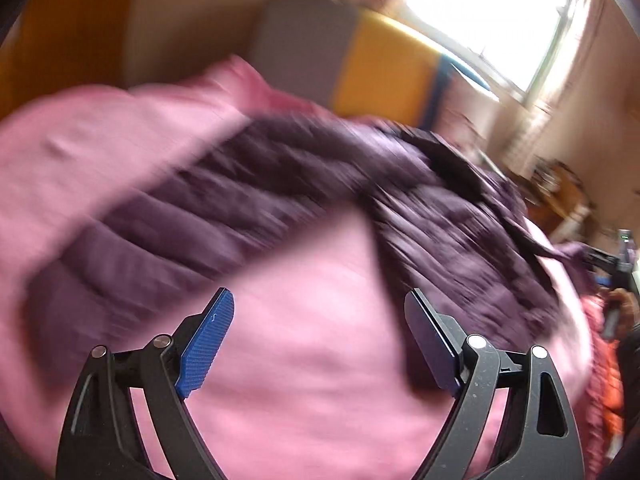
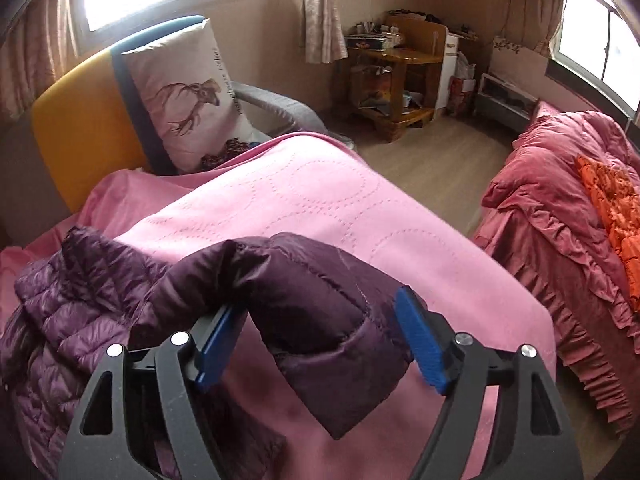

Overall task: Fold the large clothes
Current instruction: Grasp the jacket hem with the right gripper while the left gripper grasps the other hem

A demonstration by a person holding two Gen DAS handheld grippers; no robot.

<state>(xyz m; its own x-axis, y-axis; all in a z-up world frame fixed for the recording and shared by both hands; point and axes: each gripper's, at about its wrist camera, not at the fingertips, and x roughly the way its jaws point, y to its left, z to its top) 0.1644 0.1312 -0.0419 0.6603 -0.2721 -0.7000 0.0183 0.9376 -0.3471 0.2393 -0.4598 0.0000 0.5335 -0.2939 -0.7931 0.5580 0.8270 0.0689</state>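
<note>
A dark purple quilted puffer jacket (image 1: pixel 280 184) lies spread across a pink quilted blanket (image 1: pixel 312 360) on a bed; the left wrist view is motion-blurred. My left gripper (image 1: pixel 320 316) is open and empty above the blanket, just short of the jacket's edge. In the right wrist view the jacket's body (image 2: pixel 80 312) is bunched at the left and one sleeve (image 2: pixel 320 320) lies between the wide-open fingers of my right gripper (image 2: pixel 320 320). The blue pads (image 2: pixel 416 340) stand apart from the sleeve, not clamping it.
A deer-print pillow (image 2: pixel 192 100) leans on an orange headboard (image 2: pixel 80 128). A second bed with a red ruffled cover (image 2: pixel 560 220) and an orange garment (image 2: pixel 616 208) stands to the right, wooden floor (image 2: pixel 432 160) between. A cluttered wooden shelf (image 2: pixel 400 68) stands by the far wall.
</note>
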